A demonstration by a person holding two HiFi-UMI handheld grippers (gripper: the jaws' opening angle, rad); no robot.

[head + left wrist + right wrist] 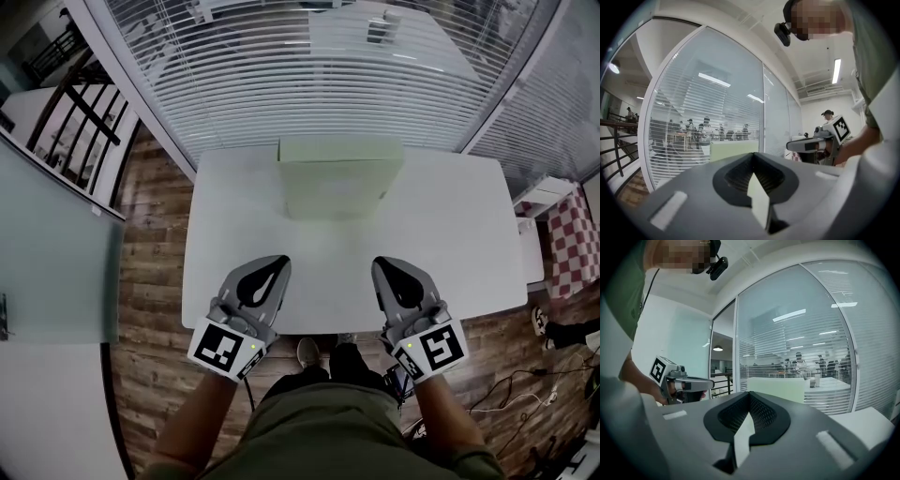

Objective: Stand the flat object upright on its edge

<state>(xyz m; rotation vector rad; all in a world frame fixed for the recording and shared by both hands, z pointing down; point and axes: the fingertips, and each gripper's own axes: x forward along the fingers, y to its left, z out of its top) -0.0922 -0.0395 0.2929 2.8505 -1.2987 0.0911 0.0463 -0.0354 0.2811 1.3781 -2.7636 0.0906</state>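
A flat pale green box (339,176) stands upright on its edge at the far middle of the white table (450,234), against the window blinds. It shows as a pale slab (732,149) in the left gripper view and again as the box (776,389) in the right gripper view. My left gripper (277,263) rests near the table's front edge, shut and empty, well short of the box. My right gripper (381,265) lies level with it on the right, also shut with nothing in it. In each gripper view the jaws meet (753,154) (749,394).
A glass wall with slatted blinds (328,75) runs just behind the table. Wooden floor (150,244) lies to the left, a checked cloth (570,253) and cables to the right. The person's legs and shoes sit under the front edge.
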